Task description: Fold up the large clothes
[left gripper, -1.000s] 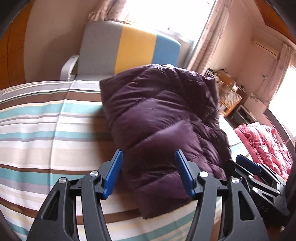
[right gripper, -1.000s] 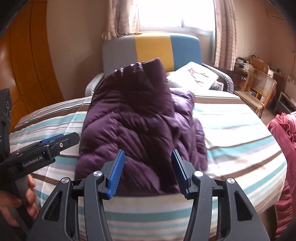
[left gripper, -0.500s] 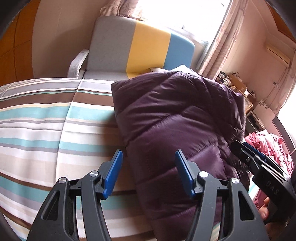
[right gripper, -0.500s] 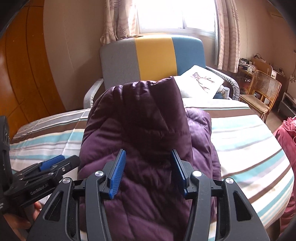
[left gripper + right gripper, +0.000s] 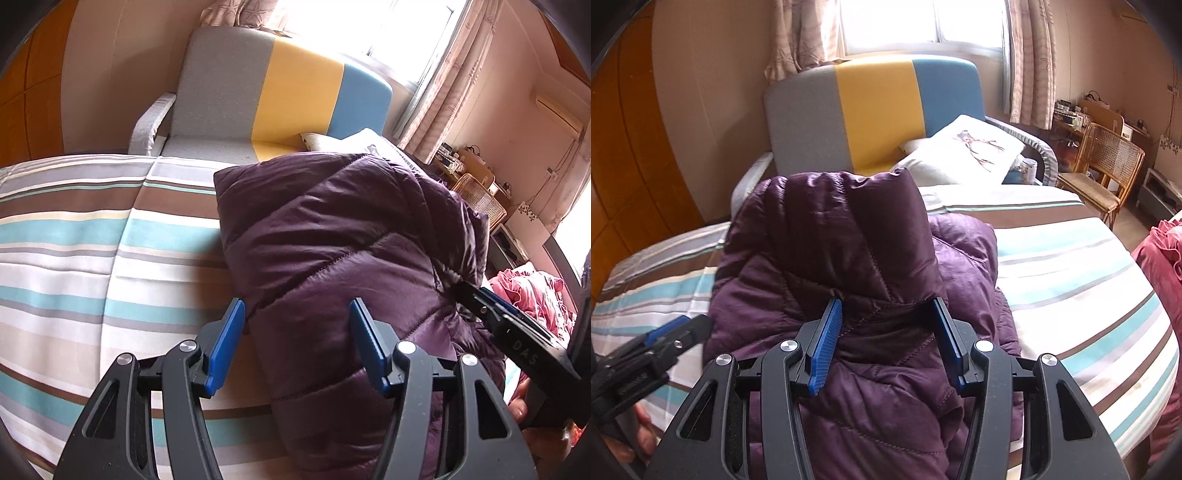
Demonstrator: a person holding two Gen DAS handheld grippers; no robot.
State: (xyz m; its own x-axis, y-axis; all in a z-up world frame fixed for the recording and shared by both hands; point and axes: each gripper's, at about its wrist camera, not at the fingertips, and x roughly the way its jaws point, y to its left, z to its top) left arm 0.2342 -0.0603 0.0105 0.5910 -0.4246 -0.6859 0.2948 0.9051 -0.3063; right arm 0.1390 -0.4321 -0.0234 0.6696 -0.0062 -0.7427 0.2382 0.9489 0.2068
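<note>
A dark purple quilted down jacket [image 5: 332, 240] lies bunched in a thick folded pile on the striped bed [image 5: 74, 258]. My left gripper [image 5: 297, 317] is open, its jaws straddling the jacket's near left edge. My right gripper [image 5: 886, 314] is open, its jaws on either side of a raised fold of the jacket [image 5: 842, 240]. The right gripper also shows at the right of the left wrist view [image 5: 495, 314], and the left gripper at the lower left of the right wrist view [image 5: 679, 328].
A grey, yellow and blue sofa [image 5: 871, 110] with a white cushion [image 5: 964, 147] stands behind the bed. A rattan chair [image 5: 1108, 166] is at the right. A pink garment pile [image 5: 532, 295] lies beyond the bed's right edge.
Both grippers have moved forward and closer to the jacket. The jacket now fills more of both views and sits between the open jaws. Neither gripper has closed.
</note>
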